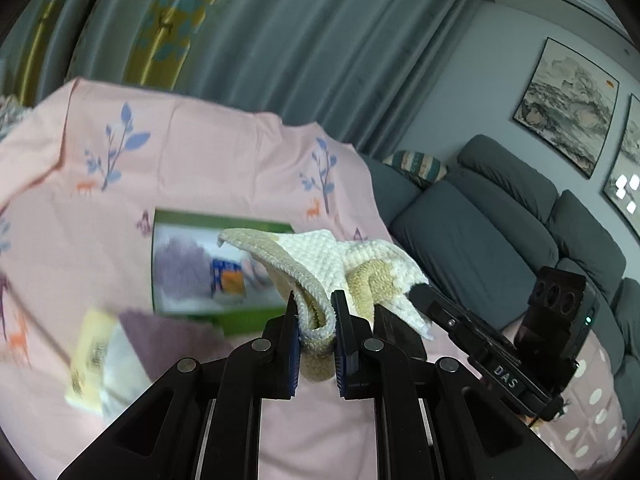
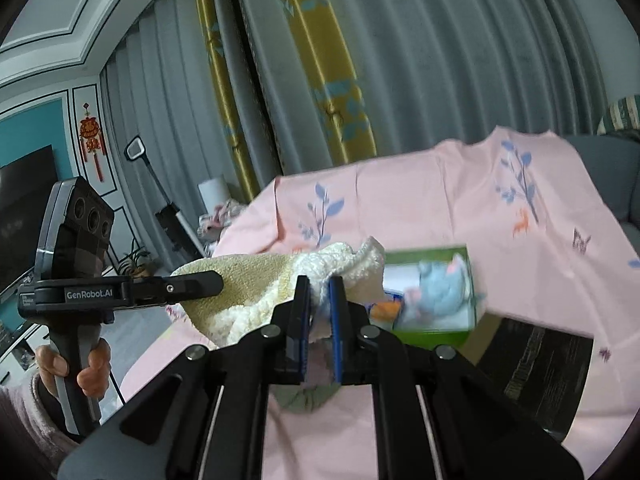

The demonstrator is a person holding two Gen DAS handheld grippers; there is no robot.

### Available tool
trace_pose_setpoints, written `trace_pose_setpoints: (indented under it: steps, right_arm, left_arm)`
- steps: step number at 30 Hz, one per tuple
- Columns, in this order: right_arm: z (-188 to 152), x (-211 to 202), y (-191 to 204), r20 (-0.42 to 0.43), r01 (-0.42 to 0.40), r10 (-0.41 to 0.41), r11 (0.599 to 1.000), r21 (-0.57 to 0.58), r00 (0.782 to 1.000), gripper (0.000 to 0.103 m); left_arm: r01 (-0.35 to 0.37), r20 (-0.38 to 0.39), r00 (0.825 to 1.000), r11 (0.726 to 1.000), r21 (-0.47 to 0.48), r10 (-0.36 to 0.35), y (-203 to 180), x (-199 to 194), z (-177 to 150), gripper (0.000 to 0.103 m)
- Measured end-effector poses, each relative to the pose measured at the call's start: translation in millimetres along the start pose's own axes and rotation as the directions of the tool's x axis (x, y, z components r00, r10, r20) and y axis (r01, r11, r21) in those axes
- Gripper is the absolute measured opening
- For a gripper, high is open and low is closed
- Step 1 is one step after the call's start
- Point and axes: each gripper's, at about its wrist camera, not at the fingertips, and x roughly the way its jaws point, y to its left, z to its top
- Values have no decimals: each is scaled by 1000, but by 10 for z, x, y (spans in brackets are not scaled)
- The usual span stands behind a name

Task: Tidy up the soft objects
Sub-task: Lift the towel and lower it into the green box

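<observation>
Two grippers, one cloth, and both have a bite on it. Starting on the left: the left gripper (image 1: 314,320) is clamped narrow on a folded edge of the cream and beige knitted towel (image 1: 320,248), the fold pinched right between its pads, with the rest of the cloth fanning out just ahead of the fingertips. Slightly right of that, the right gripper (image 2: 319,304) is pinched tight on the white end of the same towel, which bunches just in front of its jaws and runs off to its left toward the other tool.

So the towel hangs between the two, held clear above the pink printed sheet (image 1: 224,148). Beyond both sets of fingertips sits the green box (image 2: 432,330), with a pale blue soft toy (image 2: 440,284) already inside; off low to the left gripper's left lie a yellow packet (image 1: 90,360) and a purple cloth (image 1: 160,328), both blurred.

My read: this is the spreading or folding stage, before the towel goes anywhere. To do it well, keep both pinches firm and draw the hands apart until the sag between them goes taut, level with each other, so the edge straightens. The grips look close together, and the middle is crumpled, so a gentle shake may help. Loosen neither clamp early, or one corner drops onto the sheet.
</observation>
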Motion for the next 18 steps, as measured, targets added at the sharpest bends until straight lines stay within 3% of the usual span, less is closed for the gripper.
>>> trace_pose_setpoints:
  steps: [11, 18]
  right_arm:
    - [321, 575, -181, 4, 57, -57, 998, -27, 998, 9]
    - [150, 1317, -585, -139, 153, -149, 988, 16, 979, 9]
  left_arm:
    - [-86, -9, 996, 995, 54, 87, 169, 610, 549, 13]
    - [-178, -130, 976, 984, -11, 175, 666, 1343, 578, 13]
